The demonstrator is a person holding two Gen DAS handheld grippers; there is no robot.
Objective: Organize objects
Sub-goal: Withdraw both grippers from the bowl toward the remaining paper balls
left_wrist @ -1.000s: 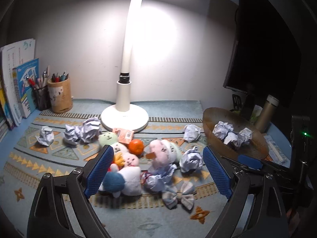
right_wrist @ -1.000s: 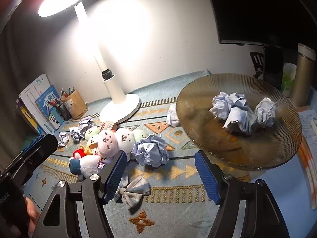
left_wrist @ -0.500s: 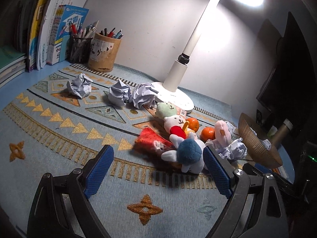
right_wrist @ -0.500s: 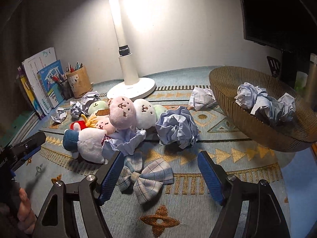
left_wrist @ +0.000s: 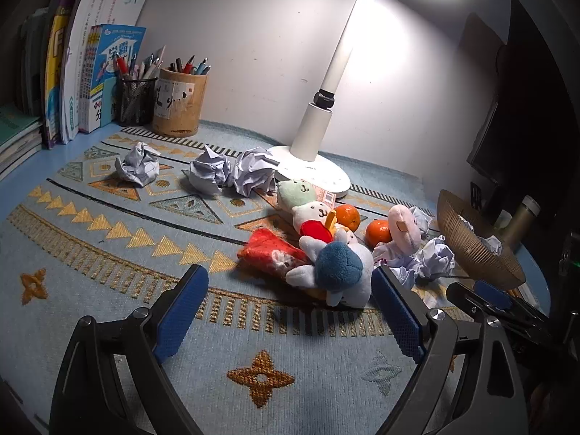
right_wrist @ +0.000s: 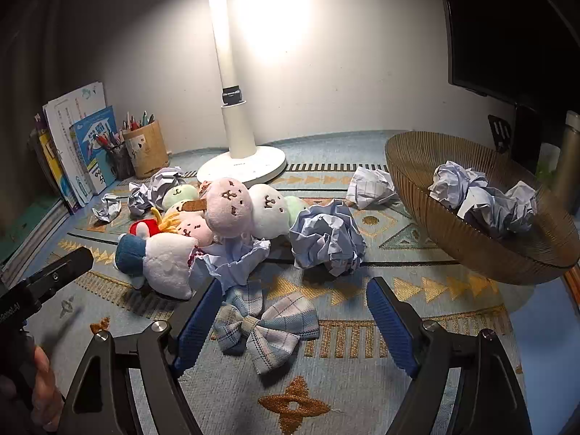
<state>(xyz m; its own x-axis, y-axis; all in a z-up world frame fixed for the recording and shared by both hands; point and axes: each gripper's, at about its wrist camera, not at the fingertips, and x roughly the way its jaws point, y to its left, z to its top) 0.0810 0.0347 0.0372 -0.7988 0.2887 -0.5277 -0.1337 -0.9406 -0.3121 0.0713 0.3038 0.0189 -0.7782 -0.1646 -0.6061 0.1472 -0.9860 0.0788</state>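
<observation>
Crumpled paper balls (right_wrist: 328, 235) and plush toys (right_wrist: 228, 206) on patterned mat (left_wrist: 108, 253) under lamp (right_wrist: 232, 108); left fingers (left_wrist: 181, 308) apart, right fingers (right_wrist: 388, 322) opening, empty.

Both tools sank toward the mat; the right tool (right_wrist: 293, 320) widens over the plaid bow (right_wrist: 266, 324).

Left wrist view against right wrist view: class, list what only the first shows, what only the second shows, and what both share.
Only the left wrist view shows the two oranges and the red snack packet. Only the right wrist view shows the plaid bow lying between the opening right gripper fingers, untouched, and a hand. Both share the lamp, plush toys, crumpled paper balls, the bowl and the pen holder.
</observation>
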